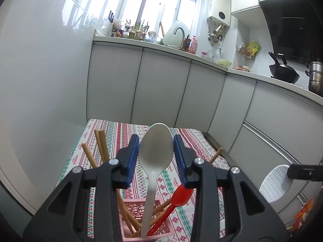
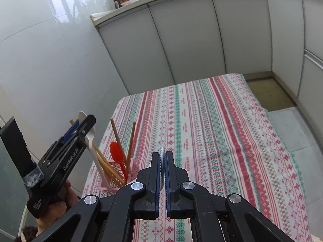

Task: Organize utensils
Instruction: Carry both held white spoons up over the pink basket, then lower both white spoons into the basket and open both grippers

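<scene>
left tool (image 1: pixel 155 148) grips white spoon (image 1: pixel 154 161) bowl; right tool (image 2: pixel 162 157) clamps half-hidden white scoop (image 2: pixel 161 161)

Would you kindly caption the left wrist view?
Left gripper holds a white spoon, its handle in the pink basket.

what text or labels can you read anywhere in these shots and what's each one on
"GenRobot.AI": white lettering on the black body of the left gripper, seen from the right wrist view.
Small white print lower on that gripper's handle: too small to read.
Repeating red words in the tablecloth stripes: too blurred to read.
Yellow packet and bottle labels on the counter: unreadable.
</scene>
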### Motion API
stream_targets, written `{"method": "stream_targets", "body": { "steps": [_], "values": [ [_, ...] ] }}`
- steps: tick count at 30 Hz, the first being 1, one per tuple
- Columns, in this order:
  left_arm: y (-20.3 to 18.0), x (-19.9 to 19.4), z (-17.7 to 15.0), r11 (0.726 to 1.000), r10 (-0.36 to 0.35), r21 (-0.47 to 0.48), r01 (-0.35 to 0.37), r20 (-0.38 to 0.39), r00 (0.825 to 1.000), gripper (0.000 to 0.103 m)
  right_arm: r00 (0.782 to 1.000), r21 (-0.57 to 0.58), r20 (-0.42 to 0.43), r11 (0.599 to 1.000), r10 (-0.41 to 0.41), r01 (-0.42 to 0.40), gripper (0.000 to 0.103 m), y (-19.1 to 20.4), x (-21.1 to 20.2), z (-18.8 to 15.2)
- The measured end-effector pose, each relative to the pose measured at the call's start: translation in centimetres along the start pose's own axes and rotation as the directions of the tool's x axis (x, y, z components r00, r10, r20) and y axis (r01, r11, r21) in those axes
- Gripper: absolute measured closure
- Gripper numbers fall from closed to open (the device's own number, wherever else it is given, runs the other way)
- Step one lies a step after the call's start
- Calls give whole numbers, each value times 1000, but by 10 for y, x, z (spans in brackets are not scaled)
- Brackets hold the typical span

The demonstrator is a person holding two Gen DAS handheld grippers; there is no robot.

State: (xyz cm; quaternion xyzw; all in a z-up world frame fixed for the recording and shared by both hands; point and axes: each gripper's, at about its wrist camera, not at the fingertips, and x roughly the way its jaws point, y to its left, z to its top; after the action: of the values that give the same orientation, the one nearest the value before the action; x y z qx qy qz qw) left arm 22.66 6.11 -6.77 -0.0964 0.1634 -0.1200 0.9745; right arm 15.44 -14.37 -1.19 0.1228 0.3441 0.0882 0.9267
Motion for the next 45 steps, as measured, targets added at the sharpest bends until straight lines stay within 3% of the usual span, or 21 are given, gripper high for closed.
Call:
{"method": "stream_targets", "body": {
  "steps": [8, 14, 18, 24, 28, 33, 39, 42, 45],
  "values": [
    [4, 6, -4, 1000, -6, -17, 6, -26, 1000, 66, 1000, 6, 2, 1000, 1, -1, 100, 1, 1, 0],
    [9, 22, -17, 1000, -20, -19, 18, -124, 992, 66, 1000, 6, -3, 1000, 1, -1, 100, 0, 3, 0],
    [8, 16, -10, 999, -25, -33, 21, -141, 990, 45, 1000, -1, -7, 1000, 2, -2, 100, 1, 3, 0],
    [9, -4, -1, 1000, 12, -17, -17, -237, 971, 35, 1000, -21, 4, 1000, 4, -4, 100, 7, 0, 3],
    [12, -21, -1, 996, 88, 45, -78, -315, 945, 32, 1000, -45, 17, 999, 12, -11, 100, 17, -1, 5],
    [31, -40, -5, 981, 195, 62, -186, -433, 880, 26, 999, -100, 25, 995, 31, -28, 100, 40, 0, 6],
    [56, -39, -21, 970, 215, 31, -240, -568, 795, 26, 998, -222, 59, 975, -5, 18, 100, 80, 10, 3],
    [66, -38, -29, 968, 211, 20, -250, -605, 768, 26, 997, -281, 68, 958, -41, 58, 100, 101, 24, -2],
    [72, -36, -33, 967, 211, 20, -254, -624, 752, 26, 993, -345, 76, 931, -94, 115, 100, 118, 42, -10]
  ]
}}
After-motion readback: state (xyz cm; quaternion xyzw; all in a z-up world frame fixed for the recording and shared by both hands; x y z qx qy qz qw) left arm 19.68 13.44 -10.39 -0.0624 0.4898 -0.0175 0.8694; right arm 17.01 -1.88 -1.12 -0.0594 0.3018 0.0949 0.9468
